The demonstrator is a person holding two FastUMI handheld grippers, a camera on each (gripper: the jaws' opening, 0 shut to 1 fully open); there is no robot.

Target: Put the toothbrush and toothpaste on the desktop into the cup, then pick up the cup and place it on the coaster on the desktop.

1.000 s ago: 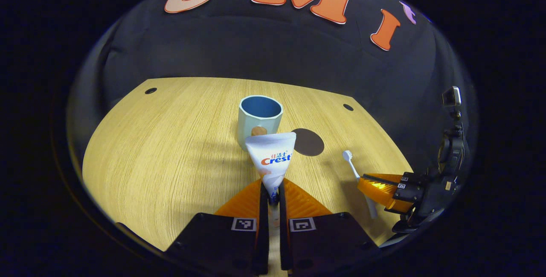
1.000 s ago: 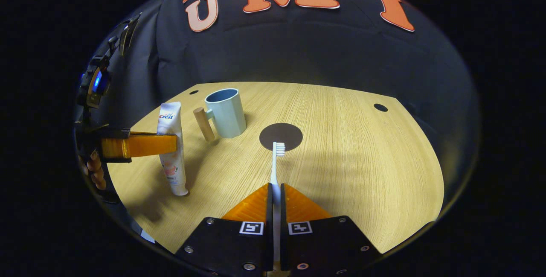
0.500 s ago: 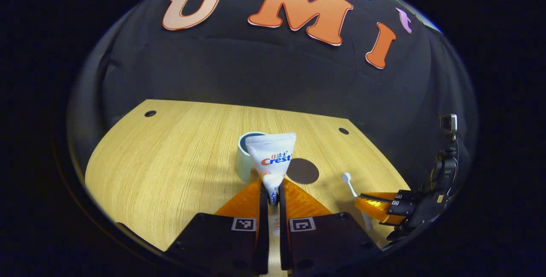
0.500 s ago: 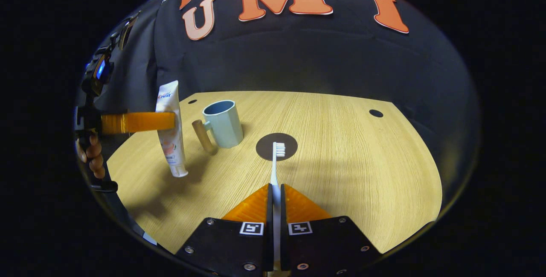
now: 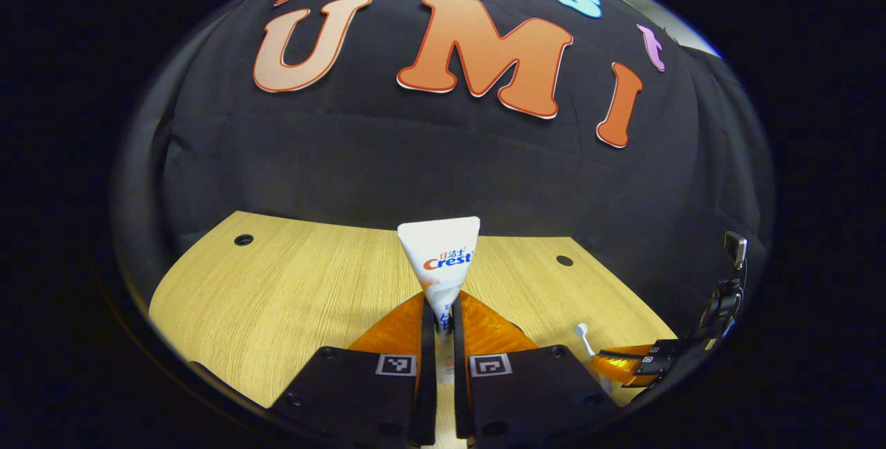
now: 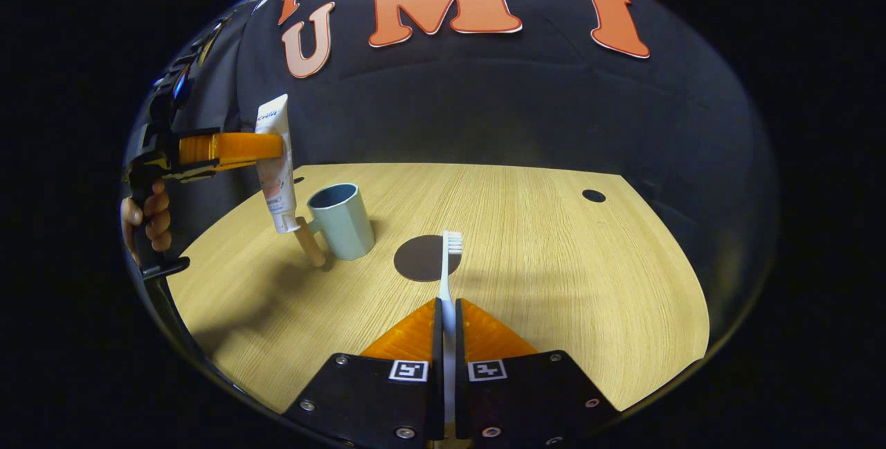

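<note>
Two tools clamped, left tool (image 5: 438,317) on soft toothpaste tube (image 5: 440,259), right tool (image 6: 448,317) on slim toothbrush (image 6: 448,276), faceted cup (image 6: 340,221) on woodgrain desktop (image 6: 554,255)

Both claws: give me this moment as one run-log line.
left claw: shut on toothpaste, held above table | right claw: shut on toothbrush | cup: empty, beside coaster

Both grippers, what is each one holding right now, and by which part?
The left gripper clamps the toothpaste tube around its middle, cap end hanging down. The right gripper grips the toothbrush by its handle, bristles forward.
</note>
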